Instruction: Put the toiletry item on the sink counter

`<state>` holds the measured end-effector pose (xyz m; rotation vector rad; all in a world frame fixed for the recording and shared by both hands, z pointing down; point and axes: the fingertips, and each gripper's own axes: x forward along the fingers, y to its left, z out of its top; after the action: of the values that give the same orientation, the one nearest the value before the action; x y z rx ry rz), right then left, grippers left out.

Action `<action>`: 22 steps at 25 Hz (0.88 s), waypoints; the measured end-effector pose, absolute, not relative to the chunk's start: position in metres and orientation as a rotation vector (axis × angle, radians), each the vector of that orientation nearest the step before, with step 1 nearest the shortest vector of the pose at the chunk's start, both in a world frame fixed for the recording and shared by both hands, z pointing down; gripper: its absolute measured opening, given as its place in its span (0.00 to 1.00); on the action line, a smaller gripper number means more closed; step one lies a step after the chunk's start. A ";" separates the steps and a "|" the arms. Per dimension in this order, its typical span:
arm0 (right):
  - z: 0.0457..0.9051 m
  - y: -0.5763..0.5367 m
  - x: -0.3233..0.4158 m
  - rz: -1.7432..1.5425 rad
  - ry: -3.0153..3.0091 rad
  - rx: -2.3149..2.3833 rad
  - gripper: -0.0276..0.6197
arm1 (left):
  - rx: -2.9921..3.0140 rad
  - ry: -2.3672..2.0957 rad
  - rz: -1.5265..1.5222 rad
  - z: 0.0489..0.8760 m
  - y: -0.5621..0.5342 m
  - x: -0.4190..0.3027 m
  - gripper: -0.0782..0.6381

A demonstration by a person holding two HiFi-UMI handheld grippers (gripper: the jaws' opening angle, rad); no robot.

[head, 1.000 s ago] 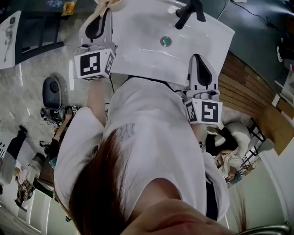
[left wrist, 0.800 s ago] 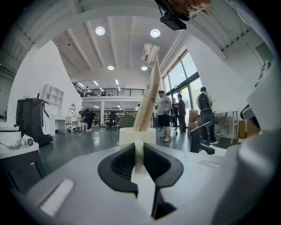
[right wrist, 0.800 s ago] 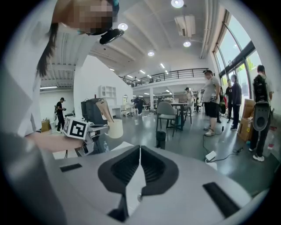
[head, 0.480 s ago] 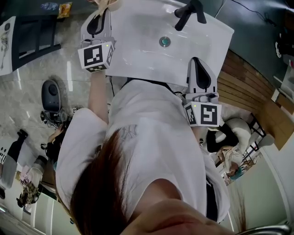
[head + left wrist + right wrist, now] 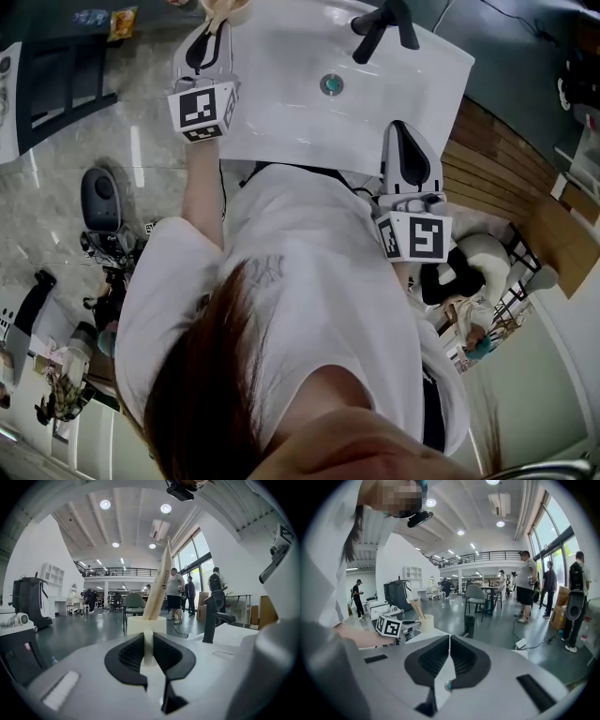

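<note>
My left gripper is shut on a cream cup at the far left corner of the white sink. In the left gripper view a thin cream part of the cup sits pinched in my left gripper, and a tall beige toiletry item stands tilted in the cup. My right gripper hangs over the sink's near right edge, shut and empty. The right gripper view shows my right gripper with its jaws meeting in a line, and the cup far off to the left.
A black faucet stands at the sink's far side, with the drain in the basin. Left of the sink are grey floor, a dark shelf and a round dark device. Wooden boards lie to the right. People stand far off.
My left gripper has moved with the cup further along the sink's left edge toward its far corner and has sunk lower. The right gripper has stayed where it was.
</note>
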<state>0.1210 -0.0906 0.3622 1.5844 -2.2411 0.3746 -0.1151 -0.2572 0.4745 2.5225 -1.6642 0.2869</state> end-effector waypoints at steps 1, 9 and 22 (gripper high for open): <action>0.363 -0.090 0.122 0.376 -2.237 1.585 0.06 | 2.522 -1.661 0.292 0.478 -0.258 -0.115 0.18; 0.365 -0.091 0.124 0.381 -2.228 1.593 0.06 | 2.501 -1.639 0.340 0.499 -0.259 -0.111 0.18; 0.366 -0.098 0.120 0.384 -2.248 1.569 0.06 | 2.484 -1.646 0.365 0.510 -0.262 -0.109 0.18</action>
<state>0.1198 -0.0978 0.3662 1.5687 -2.2481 0.3836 -0.1086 -0.2618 0.5100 2.4837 -1.6464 0.3653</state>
